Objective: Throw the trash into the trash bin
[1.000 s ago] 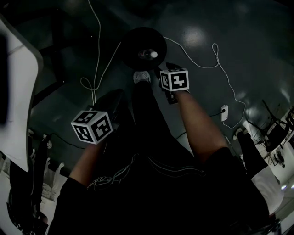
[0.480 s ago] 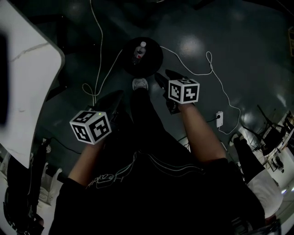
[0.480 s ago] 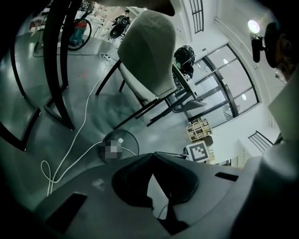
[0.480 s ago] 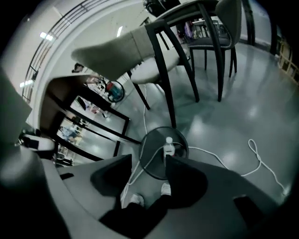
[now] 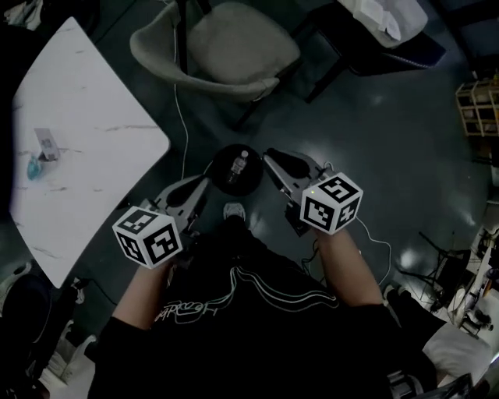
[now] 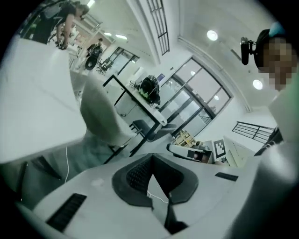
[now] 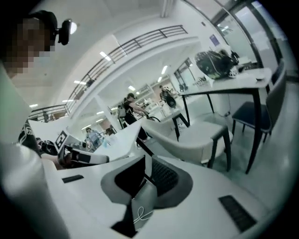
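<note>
The black round trash bin (image 5: 226, 181) stands on the dark floor in front of the person's feet. A clear bottle (image 5: 238, 164) lies inside it. My left gripper (image 5: 206, 182) hangs above the bin's left side, and its pads meet at the tips (image 6: 152, 161) with nothing between them. My right gripper (image 5: 270, 157) hangs above the bin's right side. Its jaws have just been closing, and they now meet at the tips (image 7: 145, 161) with nothing between them. Both grippers point out towards the room, not down at the bin.
A white marbled table (image 5: 86, 140) with a small item (image 5: 43, 146) on it stands at the left. A grey chair (image 5: 226, 47) is beyond the bin, and a white cable (image 5: 182, 117) runs across the floor. A dark desk with white bags (image 5: 382, 19) is at top right.
Both grippers have risen well above the bin, which now looks smaller and lower. The bottle stays in the bin. The table and chair have come into view.
</note>
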`<state>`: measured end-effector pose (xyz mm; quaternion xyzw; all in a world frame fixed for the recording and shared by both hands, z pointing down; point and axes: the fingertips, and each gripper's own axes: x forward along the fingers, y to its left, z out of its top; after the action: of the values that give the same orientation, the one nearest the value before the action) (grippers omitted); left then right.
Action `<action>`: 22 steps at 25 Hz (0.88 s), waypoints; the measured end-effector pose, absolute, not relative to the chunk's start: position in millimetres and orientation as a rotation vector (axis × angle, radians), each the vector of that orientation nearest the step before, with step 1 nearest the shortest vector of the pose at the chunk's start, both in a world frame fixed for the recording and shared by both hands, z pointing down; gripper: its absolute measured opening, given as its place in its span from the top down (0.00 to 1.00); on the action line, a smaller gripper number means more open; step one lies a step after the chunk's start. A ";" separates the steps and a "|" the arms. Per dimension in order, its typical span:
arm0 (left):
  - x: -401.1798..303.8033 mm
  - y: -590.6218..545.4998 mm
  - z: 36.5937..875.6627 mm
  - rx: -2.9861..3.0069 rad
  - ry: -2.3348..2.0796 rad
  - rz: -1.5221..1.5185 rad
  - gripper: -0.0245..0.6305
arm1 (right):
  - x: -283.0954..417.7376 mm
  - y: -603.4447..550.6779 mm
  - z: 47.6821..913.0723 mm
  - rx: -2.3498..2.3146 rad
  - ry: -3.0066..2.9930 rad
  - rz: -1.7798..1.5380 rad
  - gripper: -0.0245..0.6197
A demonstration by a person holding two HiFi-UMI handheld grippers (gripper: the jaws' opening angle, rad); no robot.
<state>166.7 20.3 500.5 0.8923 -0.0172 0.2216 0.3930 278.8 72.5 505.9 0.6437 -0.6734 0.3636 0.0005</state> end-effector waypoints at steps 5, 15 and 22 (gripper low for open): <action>164.8 8.4 408.0 2.425 -0.063 0.420 0.96 | 260.7 68.1 396.2 1.889 -2.289 0.885 0.89; 102.9 -23.1 306.4 2.543 -0.262 0.204 0.96 | 184.5 19.5 283.0 1.650 -2.498 0.535 0.90; 17.9 -72.3 303.7 2.545 -0.493 0.134 0.96 | 93.3 -48.5 291.6 1.391 -2.616 0.568 0.90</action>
<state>17.9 -72.3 303.7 0.9441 -0.1830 0.0497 0.2696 93.3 -48.5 291.6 0.4603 -0.8654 0.1880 0.0623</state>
